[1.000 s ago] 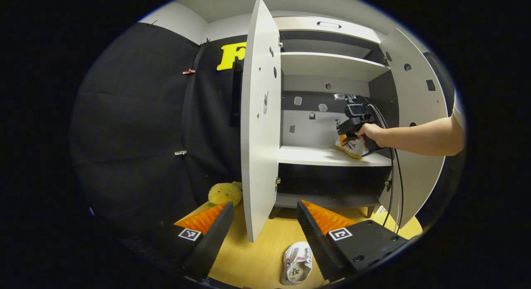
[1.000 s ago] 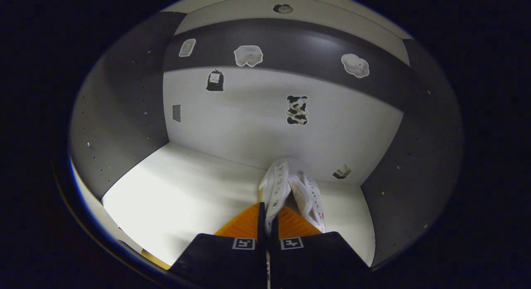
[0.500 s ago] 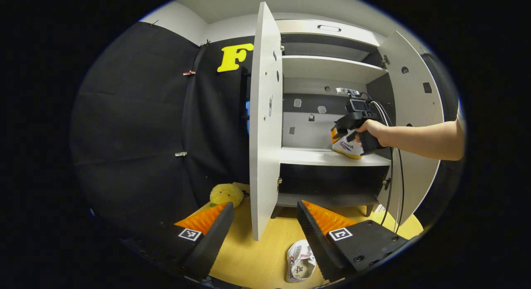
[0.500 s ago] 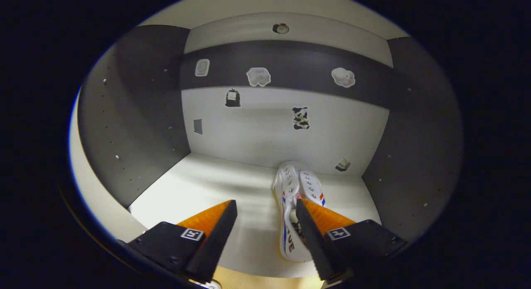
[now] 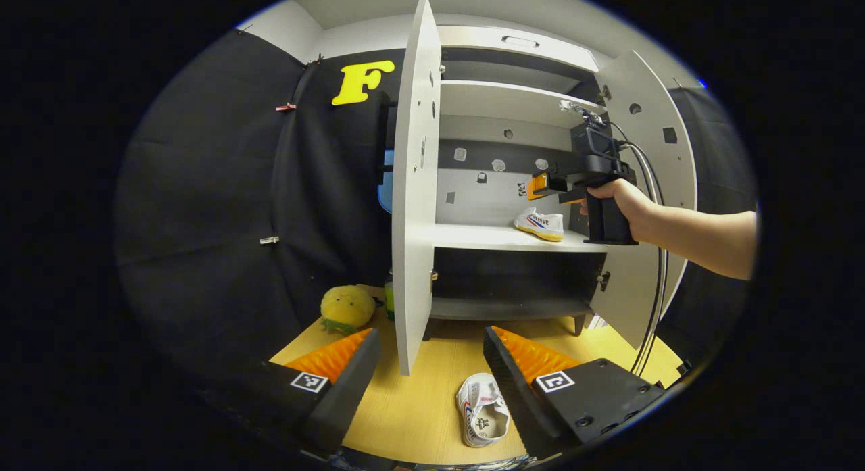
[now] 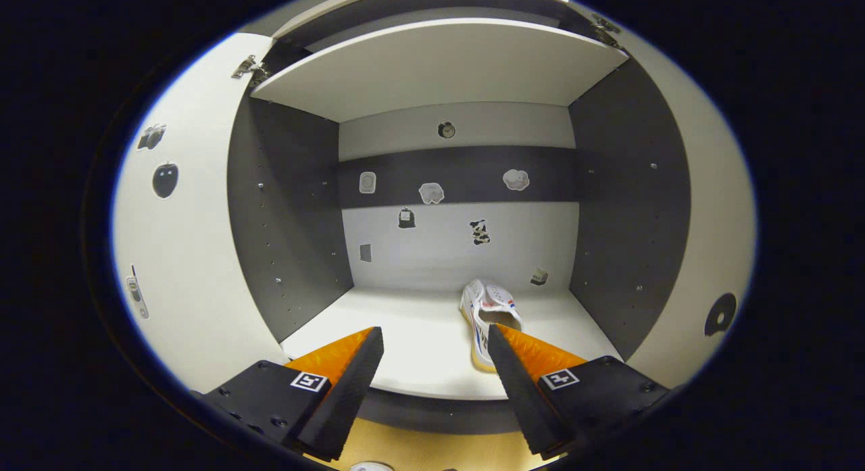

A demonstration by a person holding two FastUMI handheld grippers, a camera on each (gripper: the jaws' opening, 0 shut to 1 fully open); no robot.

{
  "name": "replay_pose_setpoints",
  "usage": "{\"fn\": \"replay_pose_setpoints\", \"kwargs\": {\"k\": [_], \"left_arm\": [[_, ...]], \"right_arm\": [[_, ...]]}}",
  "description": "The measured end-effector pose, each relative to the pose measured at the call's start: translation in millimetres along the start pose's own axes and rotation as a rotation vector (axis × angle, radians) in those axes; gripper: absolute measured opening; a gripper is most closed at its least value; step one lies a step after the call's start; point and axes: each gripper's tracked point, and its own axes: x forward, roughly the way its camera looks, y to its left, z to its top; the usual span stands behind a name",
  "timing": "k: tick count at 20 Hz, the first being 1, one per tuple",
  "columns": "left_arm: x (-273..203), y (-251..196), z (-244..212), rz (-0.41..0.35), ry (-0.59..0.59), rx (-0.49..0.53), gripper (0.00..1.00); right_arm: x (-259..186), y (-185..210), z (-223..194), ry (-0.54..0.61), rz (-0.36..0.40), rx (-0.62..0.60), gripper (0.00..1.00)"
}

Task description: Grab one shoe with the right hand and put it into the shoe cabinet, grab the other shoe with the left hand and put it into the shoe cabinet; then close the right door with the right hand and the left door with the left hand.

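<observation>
One white shoe (image 5: 539,224) (image 6: 488,309) rests on the right part of the shoe cabinet's middle shelf (image 5: 486,237) (image 6: 412,342). My right gripper (image 6: 432,363) is open, pulled back in front of that shelf; in the left gripper view the right gripper (image 5: 549,184) is held by a hand just above the shoe. The other white shoe (image 5: 482,417) lies on the wooden floor (image 5: 419,397), close to the right finger of my open left gripper (image 5: 432,376). Both cabinet doors stand open: the left door (image 5: 412,187) and the right door (image 5: 649,207).
A yellow plush toy (image 5: 346,307) sits on the floor left of the left door, with a green object (image 5: 389,296) behind the door's edge. A person's forearm (image 5: 703,229) reaches in from the right, with cables (image 5: 650,302) hanging down beside the right door.
The right gripper opened, left the shoe on the middle shelf and drew back out of the cabinet. The left gripper stayed open and shifted slightly above the floor shoe.
</observation>
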Motion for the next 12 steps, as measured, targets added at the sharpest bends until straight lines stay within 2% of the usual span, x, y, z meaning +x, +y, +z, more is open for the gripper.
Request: {"fn": "replay_pose_setpoints", "kwargs": {"k": [3,7,12], "left_arm": [[-0.8,3.3,-8.3,-0.042,0.012,0.011,0.95],[2.1,4.8,-23.8,-0.09,0.029,0.028,0.95],[14.0,-8.7,-62.5,-0.17,0.098,0.017,0.95]], "right_arm": [[-38.6,-2.2,-17.8,-0.033,-0.018,0.022,0.98],[-96.5,-14.3,-42.0,-0.084,-0.066,-0.02,0.98],[-167.1,-31.3,-85.1,-0.068,-0.105,-0.015,0.98]]}}
